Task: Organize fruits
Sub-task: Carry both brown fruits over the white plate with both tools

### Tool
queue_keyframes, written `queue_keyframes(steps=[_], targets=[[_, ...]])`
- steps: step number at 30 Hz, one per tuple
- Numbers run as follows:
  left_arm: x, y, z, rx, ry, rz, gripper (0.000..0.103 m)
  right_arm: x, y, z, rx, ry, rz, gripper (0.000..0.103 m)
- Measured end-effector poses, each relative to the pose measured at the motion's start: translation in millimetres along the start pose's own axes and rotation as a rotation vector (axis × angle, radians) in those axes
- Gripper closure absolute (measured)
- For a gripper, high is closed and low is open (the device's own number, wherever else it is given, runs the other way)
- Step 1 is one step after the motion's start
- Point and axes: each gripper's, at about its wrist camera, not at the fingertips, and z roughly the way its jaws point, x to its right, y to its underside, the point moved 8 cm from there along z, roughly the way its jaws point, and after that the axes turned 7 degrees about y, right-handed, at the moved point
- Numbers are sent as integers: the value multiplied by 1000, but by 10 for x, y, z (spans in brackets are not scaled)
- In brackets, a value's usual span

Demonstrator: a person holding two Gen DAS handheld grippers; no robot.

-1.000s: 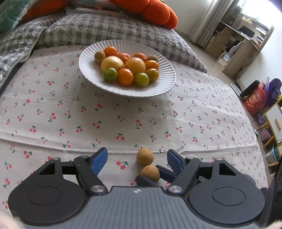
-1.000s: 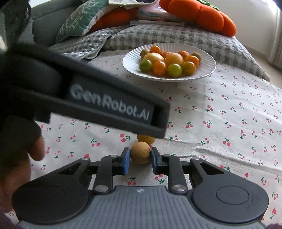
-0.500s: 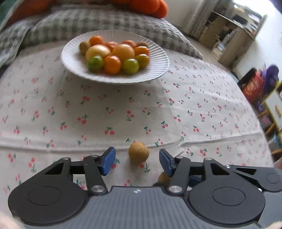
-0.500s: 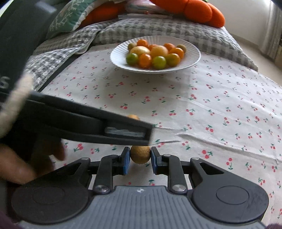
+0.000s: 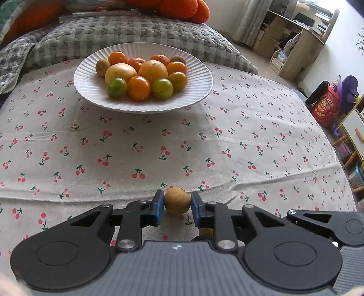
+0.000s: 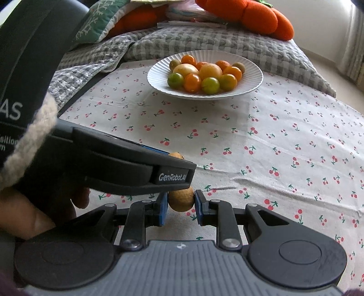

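Two small brown round fruits lie near the front of the cherry-print cloth. In the left wrist view my left gripper [image 5: 177, 206] has its jaws closing, and the blue pads press both sides of one brown fruit [image 5: 177, 200] resting on the cloth. The second brown fruit [image 6: 181, 200] sits between the pads of my right gripper [image 6: 181, 206], which is shut on it. A finger [image 6: 136, 168] of the left tool crosses just above it, with the first fruit [image 6: 176, 156] peeking over. The white ribbed plate [image 5: 143, 107] further back holds several oranges, green citrus and yellow fruits.
A grey checked quilt [image 5: 136, 31] and orange plush cushions [image 6: 261, 16] lie behind the plate. The table edge curves down the right, with a shelf [image 5: 291, 41] and floor clutter [image 5: 325, 107] beyond. A person's hand [image 6: 34, 216] holds the left tool.
The left gripper's jaws went from wide apart to closed on the nearer brown fruit. The right gripper kept its hold on the other fruit and stayed put.
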Motion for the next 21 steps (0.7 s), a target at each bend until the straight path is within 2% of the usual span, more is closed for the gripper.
queue_keyframes(steps=[12,21], targets=[[-28,-62,-95,19,-10,-24,89,29,-58,-21,27,5,15,81],[-120,-215,-290,70,-13,-54,89,87,-198,-78,72,-3,43,81]])
